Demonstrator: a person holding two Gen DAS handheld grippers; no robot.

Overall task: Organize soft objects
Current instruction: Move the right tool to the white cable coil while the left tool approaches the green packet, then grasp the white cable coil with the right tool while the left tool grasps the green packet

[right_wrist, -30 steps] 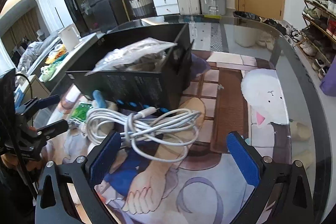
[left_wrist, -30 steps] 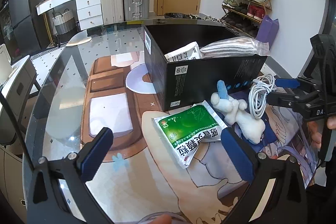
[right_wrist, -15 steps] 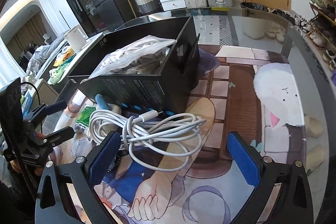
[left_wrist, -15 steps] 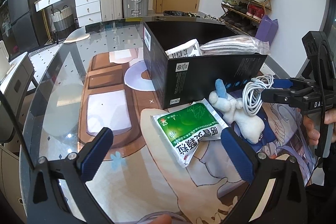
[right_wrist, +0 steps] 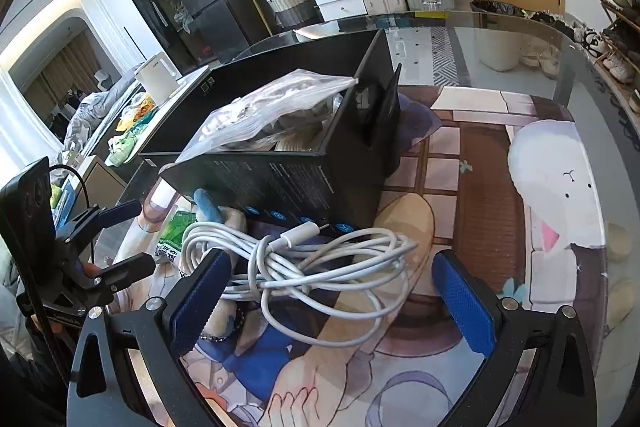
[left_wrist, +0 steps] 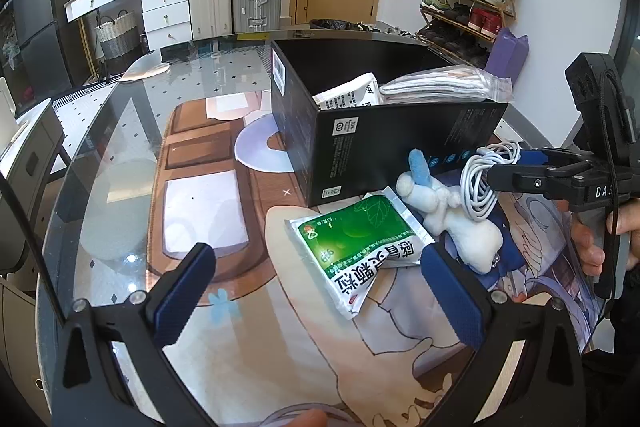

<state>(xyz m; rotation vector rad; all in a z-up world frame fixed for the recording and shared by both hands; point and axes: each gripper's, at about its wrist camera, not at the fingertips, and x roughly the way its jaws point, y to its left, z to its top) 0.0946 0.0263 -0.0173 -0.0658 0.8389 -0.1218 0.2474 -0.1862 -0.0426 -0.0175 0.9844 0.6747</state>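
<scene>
Both tongs (left_wrist: 316, 299) (right_wrist: 334, 295) gape; coiled cable (right_wrist: 296, 259) lies crosswise between the right pair.

A glass table (left_wrist: 120, 187) carries a printed mat (left_wrist: 280, 327) under its glass top.

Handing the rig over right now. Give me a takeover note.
Left gripper: open, empty, over the green packet.
Right gripper: open, white cable between its fingers, seemingly draped on one, not clamped.
Done: bagged cloth and white packet sit in the black box.
Left: green packet, plush toy and cable, all outside the box by its near wall.
</scene>
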